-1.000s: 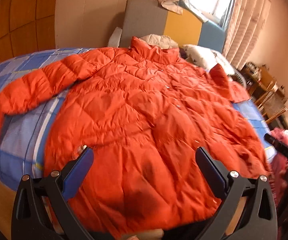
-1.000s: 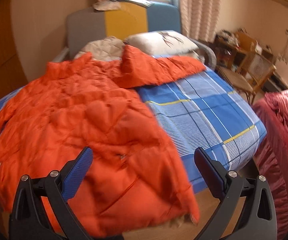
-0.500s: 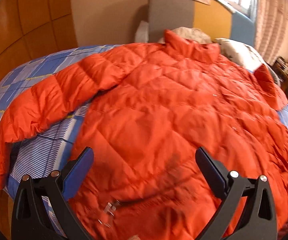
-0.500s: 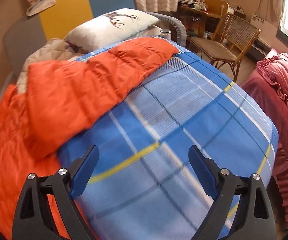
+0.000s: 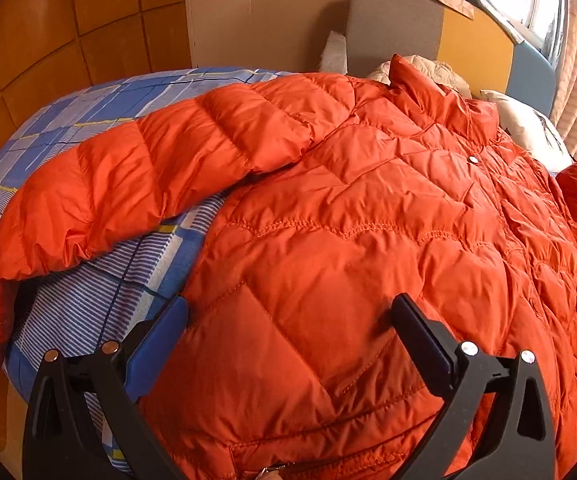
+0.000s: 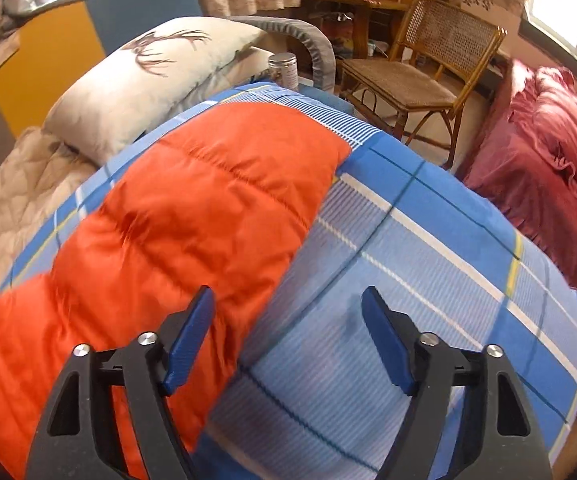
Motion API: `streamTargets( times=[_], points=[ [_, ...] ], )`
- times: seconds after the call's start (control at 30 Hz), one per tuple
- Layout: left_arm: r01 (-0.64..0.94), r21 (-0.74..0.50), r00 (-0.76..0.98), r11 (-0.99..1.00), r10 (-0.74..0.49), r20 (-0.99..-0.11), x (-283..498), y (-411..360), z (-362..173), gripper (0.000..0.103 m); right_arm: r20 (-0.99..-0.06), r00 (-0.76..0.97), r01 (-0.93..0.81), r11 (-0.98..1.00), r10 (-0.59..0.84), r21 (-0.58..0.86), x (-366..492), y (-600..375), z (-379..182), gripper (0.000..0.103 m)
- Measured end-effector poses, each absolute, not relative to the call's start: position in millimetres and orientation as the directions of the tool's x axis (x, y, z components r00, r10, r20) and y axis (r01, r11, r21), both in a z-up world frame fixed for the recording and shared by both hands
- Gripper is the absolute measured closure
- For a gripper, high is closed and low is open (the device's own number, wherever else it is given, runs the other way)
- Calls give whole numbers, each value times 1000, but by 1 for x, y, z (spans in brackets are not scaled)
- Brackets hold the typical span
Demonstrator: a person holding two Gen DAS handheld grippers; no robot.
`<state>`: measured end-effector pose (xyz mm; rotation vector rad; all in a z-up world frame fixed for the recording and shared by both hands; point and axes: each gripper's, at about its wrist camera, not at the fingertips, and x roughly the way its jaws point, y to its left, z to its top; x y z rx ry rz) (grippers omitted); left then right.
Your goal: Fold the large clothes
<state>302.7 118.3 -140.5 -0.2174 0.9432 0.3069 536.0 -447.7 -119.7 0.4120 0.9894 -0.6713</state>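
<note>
Lengthwise, orange jacket [image 5: 348, 240] lies flat, collar toward headboard [image 5: 392, 28].

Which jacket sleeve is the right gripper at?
The sleeve stretched toward the pillow, lying between the closing right gripper jaws; the other sleeve is in the left view.

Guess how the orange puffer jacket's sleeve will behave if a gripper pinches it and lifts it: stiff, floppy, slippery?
Probably floppy: the sleeve lies limp along the plaid bedsheet and another sleeve droops over the bed edge. Likely light for its bulk, given the puffy quilted panels. The shiny shell looks slick, so a shallow pinch may slip.
</note>
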Motion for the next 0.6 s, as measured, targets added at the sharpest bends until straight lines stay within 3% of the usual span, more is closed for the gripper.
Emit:
streamTargets(
  times=[0.07,0.13,0.2,0.23,0.27,0.3,0.6],
  points=[
    [-349,-40,545,936,168,-822,303,116,-142,2,-861,389,704,708,-328,49,541,-452,-120,33],
    [-348,-30,532,937,171,-829,306,115,-145,2,-855,408,709,700,-319,78,549,-460,-122,43],
    [-349,-18,524,937,179,-833,307,113,-147,2,-850,444,687,717,-282,121,554,-463,-123,72],
    [-348,-14,519,937,180,-836,308,112,-149,2,-852,450,673,728,-267,127,558,-464,-123,76],
    [-348,-8,515,938,184,-837,308,112,-149,2,-849,455,660,742,-269,119,559,-462,-122,89],
    [-348,-3,512,938,188,-838,308,111,-150,2,-848,462,643,757,-260,118,559,-461,-121,94],
    [-370,-20,506,929,183,-843,296,116,-152,2,-847,392,714,700,-359,34,495,-497,-109,99]
  ],
)
